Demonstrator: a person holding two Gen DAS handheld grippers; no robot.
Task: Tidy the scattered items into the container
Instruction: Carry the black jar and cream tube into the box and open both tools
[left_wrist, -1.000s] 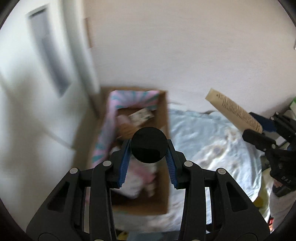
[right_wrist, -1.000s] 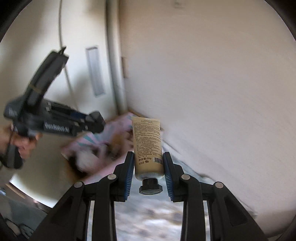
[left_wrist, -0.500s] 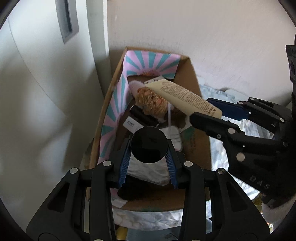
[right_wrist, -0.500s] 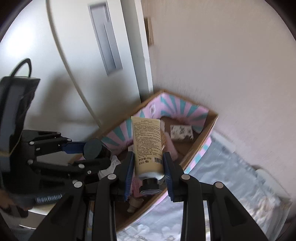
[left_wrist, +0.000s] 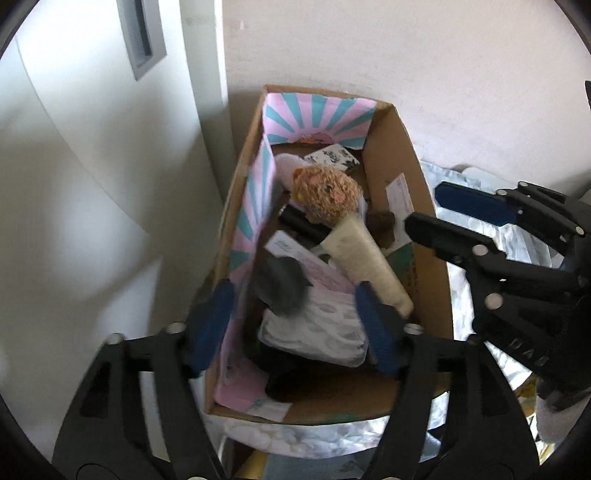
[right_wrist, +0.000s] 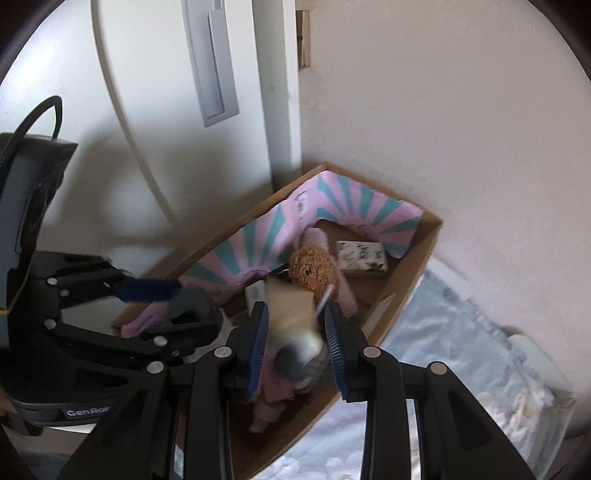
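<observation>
Black grippers (left_wrist: 295, 317) – blue pads (right_wrist: 258, 347) (silver screws), white lettering.

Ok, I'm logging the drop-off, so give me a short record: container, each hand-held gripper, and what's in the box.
container: cardboard box with a pink and teal liner, against the wall
left hand-held gripper: jaws opening over the box; blurred dark round item between them, not pressed
right hand-held gripper: over the box, nothing gripped
cream tube: lying in the box, clear of the right pads
also in the box: plush toy, small patterned packet
</observation>
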